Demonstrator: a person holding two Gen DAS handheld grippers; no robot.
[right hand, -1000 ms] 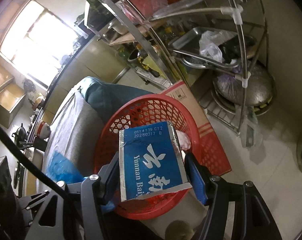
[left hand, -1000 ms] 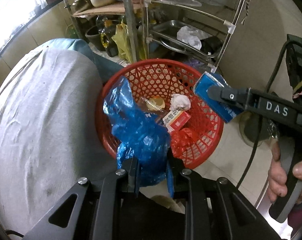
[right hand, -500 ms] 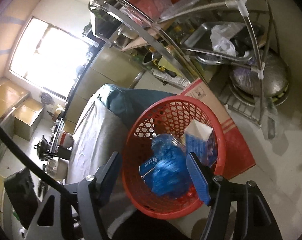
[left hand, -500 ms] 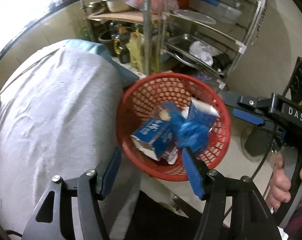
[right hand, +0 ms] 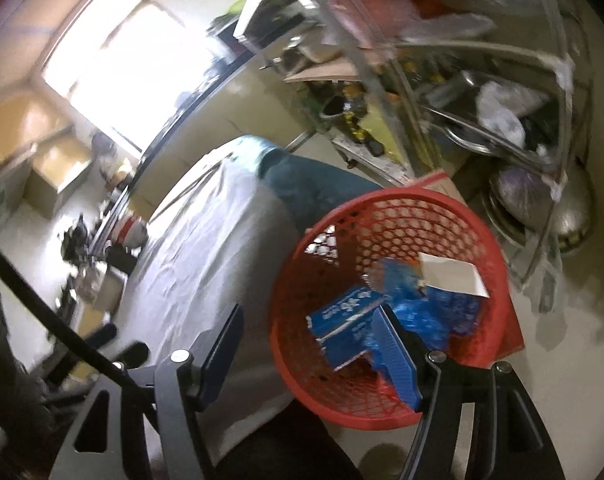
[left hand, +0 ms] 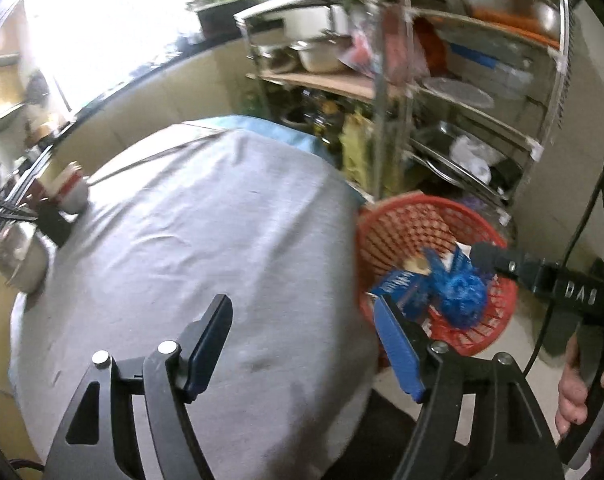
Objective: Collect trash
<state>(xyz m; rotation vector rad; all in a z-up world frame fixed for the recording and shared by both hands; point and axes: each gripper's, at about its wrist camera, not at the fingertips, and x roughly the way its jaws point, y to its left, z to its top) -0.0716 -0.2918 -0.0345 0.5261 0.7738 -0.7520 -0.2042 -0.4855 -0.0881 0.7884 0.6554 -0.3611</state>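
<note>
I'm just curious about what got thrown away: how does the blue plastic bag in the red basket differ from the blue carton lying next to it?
The blue plastic bag is crumpled into a soft, shapeless wad, while the blue carton is a flat-sided box with straight edges. The carton bears white lettering; the bag shows none. The carton also has a pale edge, whereas the bag is blue all over. Both are blue and lie inside the red basket, touching each other.

White letters "DAS" stand on the right gripper's (left hand: 486, 257) black body.
</note>
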